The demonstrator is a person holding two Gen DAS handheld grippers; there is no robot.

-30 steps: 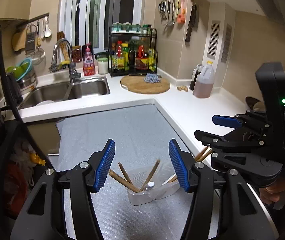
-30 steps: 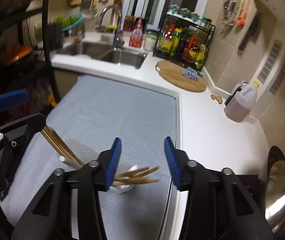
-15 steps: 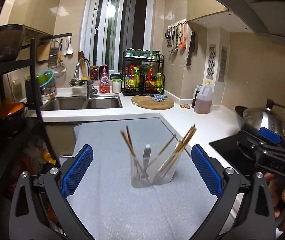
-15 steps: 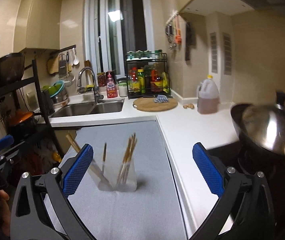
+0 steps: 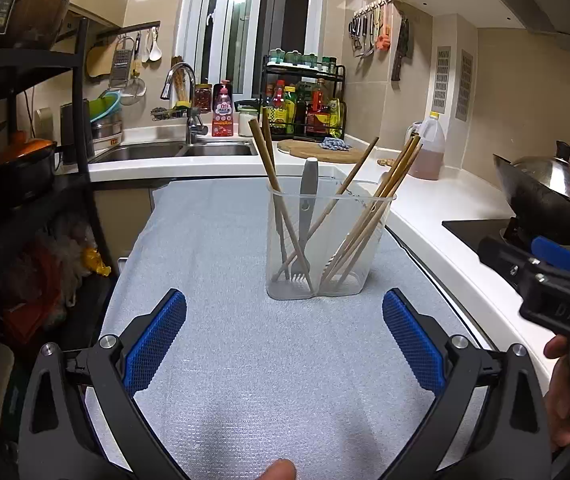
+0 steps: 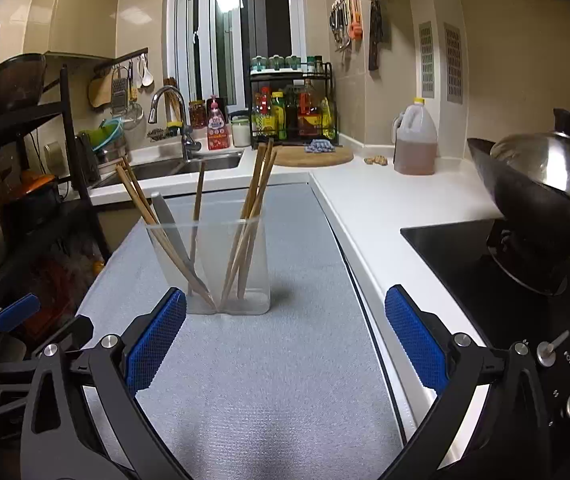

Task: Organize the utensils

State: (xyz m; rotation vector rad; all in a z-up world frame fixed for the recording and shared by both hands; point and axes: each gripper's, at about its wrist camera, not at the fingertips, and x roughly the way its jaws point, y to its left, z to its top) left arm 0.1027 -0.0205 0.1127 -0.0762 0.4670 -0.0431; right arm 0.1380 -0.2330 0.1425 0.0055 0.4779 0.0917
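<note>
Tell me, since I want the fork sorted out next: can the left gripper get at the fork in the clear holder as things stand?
Probably yes. The left gripper is open, with bare mat up to the holder. The fork handle rises above the rim, though chopsticks lean close beside it.

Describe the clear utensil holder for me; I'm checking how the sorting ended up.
The clear utensil holder looks like see-through plastic, with a divider making two compartments. It stands upright on the grey mat. In the left wrist view, one side holds a grey-handled fork, tines down, and some wooden chopsticks; the other holds only chopsticks. Neither tool touches it.
</note>
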